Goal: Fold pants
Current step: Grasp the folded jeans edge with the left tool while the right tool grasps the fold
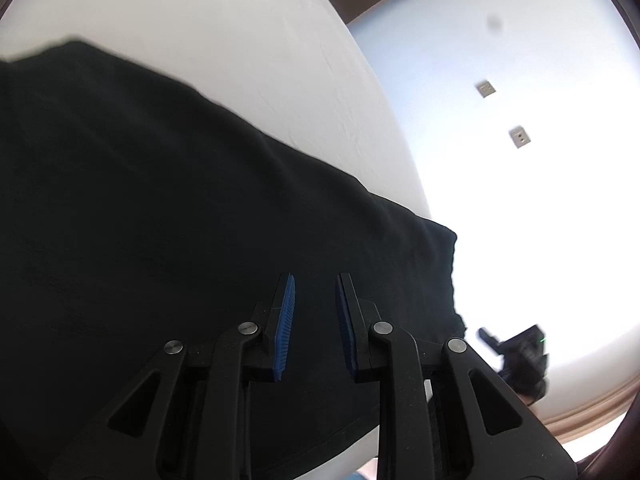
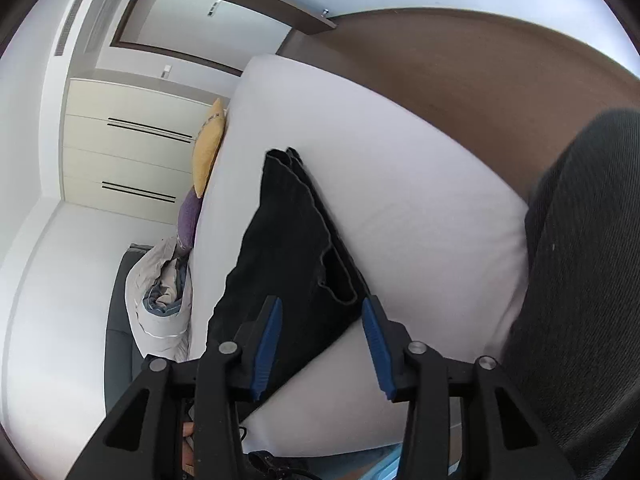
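Black pants (image 1: 180, 208) lie flat on a white bed (image 1: 224, 24), filling most of the left wrist view. My left gripper (image 1: 315, 280) is open just above the cloth, near its right end, holding nothing. In the right wrist view the pants (image 2: 292, 240) stretch away along the bed (image 2: 400, 208), folded lengthwise, one end close to me. My right gripper (image 2: 322, 306) is open over the near end of the pants, holding nothing. The right gripper also shows in the left wrist view (image 1: 516, 352), small, past the pants' end.
A yellow pillow (image 2: 209, 148) and a purple pillow (image 2: 188, 220) stand at the bed's far side. A bundled duvet (image 2: 160, 300) lies on a grey seat. A dark mesh chair back (image 2: 580, 280) is at right. A white wall with sockets (image 1: 520, 137) lies beyond the bed.
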Motion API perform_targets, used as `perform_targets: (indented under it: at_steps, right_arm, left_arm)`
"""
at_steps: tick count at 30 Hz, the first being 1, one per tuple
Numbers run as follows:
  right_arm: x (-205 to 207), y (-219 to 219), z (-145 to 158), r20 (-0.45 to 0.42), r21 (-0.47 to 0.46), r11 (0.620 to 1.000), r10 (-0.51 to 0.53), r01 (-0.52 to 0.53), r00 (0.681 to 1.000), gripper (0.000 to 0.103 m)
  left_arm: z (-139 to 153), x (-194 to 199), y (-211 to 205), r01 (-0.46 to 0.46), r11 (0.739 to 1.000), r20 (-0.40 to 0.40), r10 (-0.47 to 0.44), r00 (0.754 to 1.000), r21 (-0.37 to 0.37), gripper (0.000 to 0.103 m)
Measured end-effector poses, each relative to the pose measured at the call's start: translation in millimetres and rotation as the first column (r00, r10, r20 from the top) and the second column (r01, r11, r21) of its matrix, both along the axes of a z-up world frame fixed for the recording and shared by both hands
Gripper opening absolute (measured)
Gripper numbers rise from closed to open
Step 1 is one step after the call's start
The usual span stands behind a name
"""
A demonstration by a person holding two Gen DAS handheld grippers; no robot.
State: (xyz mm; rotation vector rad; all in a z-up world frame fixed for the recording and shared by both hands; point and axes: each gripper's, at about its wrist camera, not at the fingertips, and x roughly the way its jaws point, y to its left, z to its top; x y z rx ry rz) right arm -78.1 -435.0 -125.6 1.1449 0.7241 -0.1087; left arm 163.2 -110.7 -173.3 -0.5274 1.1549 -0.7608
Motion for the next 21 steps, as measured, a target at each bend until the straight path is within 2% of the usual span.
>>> perform_targets:
  at_steps: [3,9,17,18,20,21]
  right_arm:
    - [0.3,3.5,-12.9,-0.002,0.049,0.999,-0.015,0.015,1.000,0.046]
    - [4.1,-1.1,-25.9,0.058,0.092,0.995,-0.049,0.044,0.997,0.046]
    - [18.0,-5.8,-29.2,0.117,0.126,0.990,-0.072,0.057,0.991,0.046]
    - [20.2,-5.6,-28.9,0.121,0.126,0.990,-0.074,0.059,0.990,0.044]
    - [23.8,-4.8,-28.8,0.119,0.121,0.991,-0.070,0.055,0.990,0.034]
    - [25.8,-4.7,-29.3,0.114,0.121,0.991,-0.065,0.051,0.991,0.024]
  left_arm:
    - [-17.6,0.1,-5.3,-0.007,1.000,-0.051,0.007,0.999,0.002,0.021]
    - [-38.7,-3.5,13.6,-0.057,0.994,-0.139,0.044,0.989,-0.094,0.021]
    - [-49.2,-16.9,15.4,-0.060,0.992,-0.164,0.041,0.986,-0.112,0.021]
    - [-49.4,-17.5,12.7,-0.059,0.992,-0.163,0.040,0.986,-0.112,0.021]
    - [-49.7,-17.3,12.0,-0.059,0.992,-0.165,0.040,0.985,-0.111,0.021]
    - [-49.7,-17.9,10.7,-0.059,0.992,-0.167,0.041,0.985,-0.110,0.021]
